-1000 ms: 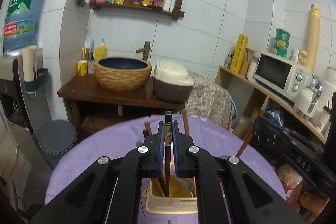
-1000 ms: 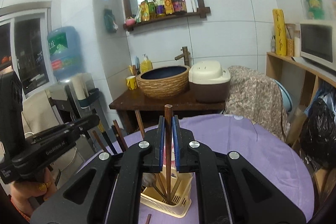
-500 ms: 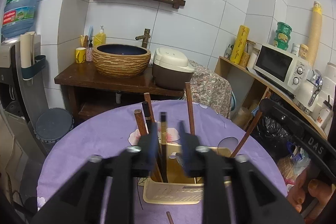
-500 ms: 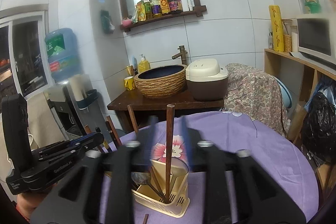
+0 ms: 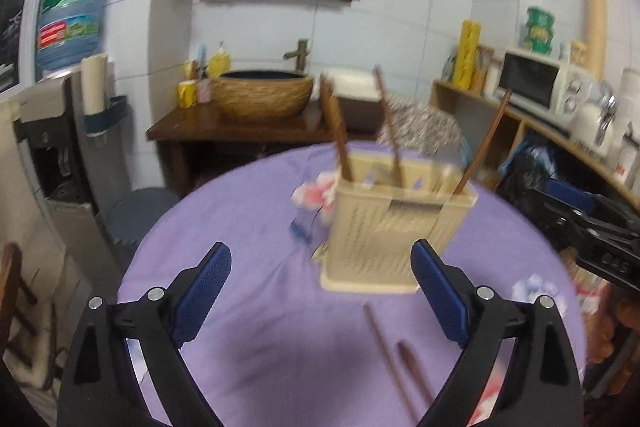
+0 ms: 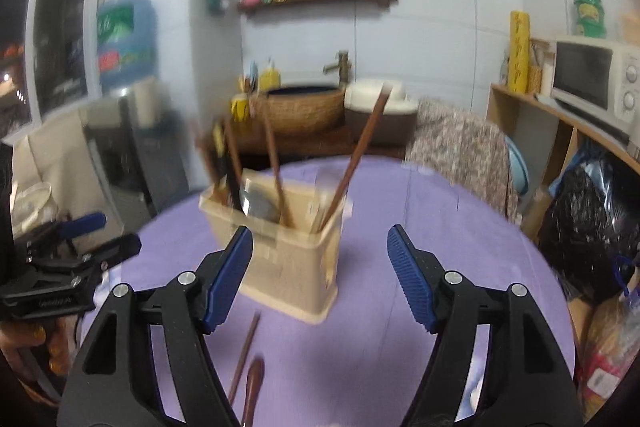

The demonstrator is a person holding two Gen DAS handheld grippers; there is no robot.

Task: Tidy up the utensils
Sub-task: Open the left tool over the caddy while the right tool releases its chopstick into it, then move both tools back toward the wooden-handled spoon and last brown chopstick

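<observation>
While both frames are motion-blurred, the layout reads fine: the beige utensil holder (image 5: 394,223) stands upright on the purple-clothed round surface (image 5: 248,287), ahead of both claws. Left claw (image 5: 320,291): jaws opening, spread wide, nothing between the blue pads (image 5: 202,291); the holder's base sits just beyond the right pad but isn't touched. Right claw (image 6: 320,275): jaws also opening, nothing gripped; the holder (image 6: 288,259) shows through the gap, nearer the left pad, no contact. Brown chopsticks (image 5: 340,131) stand in the holder, leaning at different angles; in the right wrist view one long chopstick (image 6: 360,151) leans right from the right-hand compartment, several more cluster on the left side along with a dark-handled piece and what looks like a grey spoon bowl, too blurred to be sure. Still loose on the surface, just in front of the holder: a single chopstick (image 5: 390,351) and beside it a short brown spoon-like utensil (image 5: 414,367), lying roughly parallel, between the claw arms in both views (same pair in the right wrist view: chopstick (image 6: 244,359), spoon-like utensil (image 6: 254,383)). The left claw's body shows at the left edge of the right wrist view with a hand (image 6: 28,343) under it; the right claw's body is at the right edge of the left wrist view.
</observation>
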